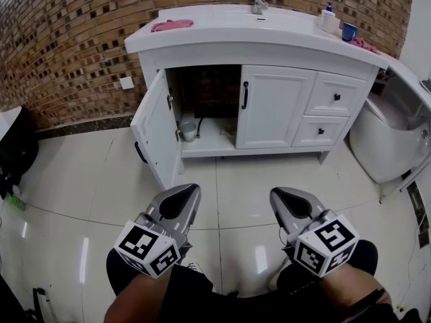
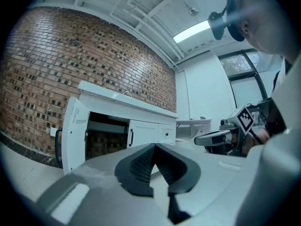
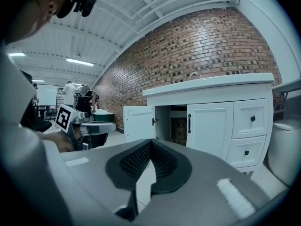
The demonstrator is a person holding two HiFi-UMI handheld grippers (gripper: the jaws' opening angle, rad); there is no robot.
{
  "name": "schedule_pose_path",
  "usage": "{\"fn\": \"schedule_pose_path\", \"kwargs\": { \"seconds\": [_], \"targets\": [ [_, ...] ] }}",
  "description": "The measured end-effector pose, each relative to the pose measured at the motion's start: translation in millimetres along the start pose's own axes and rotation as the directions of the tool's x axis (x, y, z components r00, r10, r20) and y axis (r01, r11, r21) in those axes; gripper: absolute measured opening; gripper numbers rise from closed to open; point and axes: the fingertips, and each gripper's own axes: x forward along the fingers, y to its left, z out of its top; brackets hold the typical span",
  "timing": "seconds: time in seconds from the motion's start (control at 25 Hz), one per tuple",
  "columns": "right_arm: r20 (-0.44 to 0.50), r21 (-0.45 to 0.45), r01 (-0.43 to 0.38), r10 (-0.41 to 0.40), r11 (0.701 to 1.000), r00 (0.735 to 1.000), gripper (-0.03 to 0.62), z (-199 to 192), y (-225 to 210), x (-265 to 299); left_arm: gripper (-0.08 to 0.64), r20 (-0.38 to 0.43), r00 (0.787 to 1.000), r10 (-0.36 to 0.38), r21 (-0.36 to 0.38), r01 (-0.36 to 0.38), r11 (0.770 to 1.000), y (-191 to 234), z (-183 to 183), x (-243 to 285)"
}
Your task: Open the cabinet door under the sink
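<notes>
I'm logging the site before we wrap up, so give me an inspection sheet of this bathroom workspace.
Surface: glossy tiled floor, with light reflections.
Job's things: left cabinet door under the sink swung wide open; right cabinet door shut.
Clutter: pink cloth, soap bottle and blue cup on the countertop; small cup inside the cabinet.
Grippers: left gripper and right gripper held low over the floor, jaws together, empty, apart from the cabinet.
Cables: nothing seen.
Surroundings: brick wall behind; white fixture at the right.
</notes>
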Motion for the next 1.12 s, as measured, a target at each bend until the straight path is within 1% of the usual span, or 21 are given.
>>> {"fn": "schedule_pose_path", "kwargs": {
  "seconds": [0.32,0.6,1.12],
  "targets": [
    [-0.002,-0.011,0.009,-0.009,1.000,1.000,0.008,-1.6,-3.2,-1.0,0.005,-0.004,0.999,0.036,-0.003,-0.036,0.999,7.9,-2.4,-2.8],
    [0.000,-0.007,0.006,-0.006,1.000,1.000,0.006,-1.2,-2.4,-0.9,0.005,-0.012,0.999,0.029,0.005,-0.029,1.000,6.6,-6.2,-1.2],
    [-0.005,0.002,0.007,-0.007,1.000,1.000,0.006,-2.2,-3.2,-0.5,0.005,-0.014,0.999,0.035,-0.005,-0.036,0.999,6.5,-6.3,-1.1]
  ]
}}
